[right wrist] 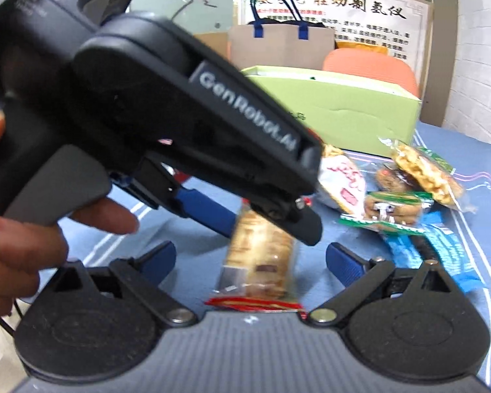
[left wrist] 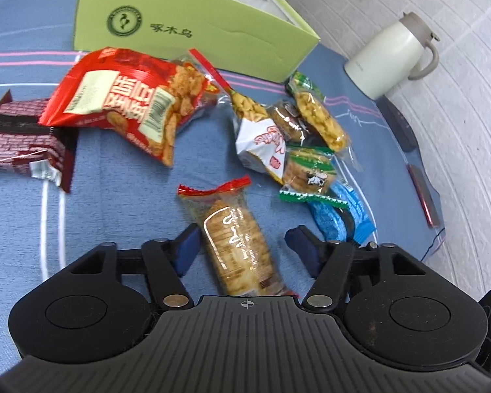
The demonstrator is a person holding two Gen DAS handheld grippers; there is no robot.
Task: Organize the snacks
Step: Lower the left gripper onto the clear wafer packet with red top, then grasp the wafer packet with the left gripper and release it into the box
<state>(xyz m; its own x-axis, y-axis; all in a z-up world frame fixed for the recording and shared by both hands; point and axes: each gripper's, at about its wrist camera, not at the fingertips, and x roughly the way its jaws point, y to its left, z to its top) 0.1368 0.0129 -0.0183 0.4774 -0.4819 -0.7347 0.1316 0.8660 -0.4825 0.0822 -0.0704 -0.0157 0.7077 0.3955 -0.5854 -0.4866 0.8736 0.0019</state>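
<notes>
We see left gripper point(left wrist: 245, 245) open, pads either side of clear-wrapped cracker roll point(left wrist: 237, 245), not pressing it. Right gripper point(right wrist: 250, 262) open wide, same roll point(right wrist: 258, 255) between its fingers, untouched. Roll lies on blue cloth point(left wrist: 114, 213). Green box point(left wrist: 193, 32) far; snack pile point(left wrist: 298, 137) right.

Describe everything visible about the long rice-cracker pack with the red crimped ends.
The long clear-plastic rice-cracker pack holds a stack of pale golden crackers, with gold lettering and red crimped ends. It lies flat on the blue striped tablecloth, apart from the other snacks, between the open blue fingers of the left hand-held gripper, seemingly ungripped.
</notes>
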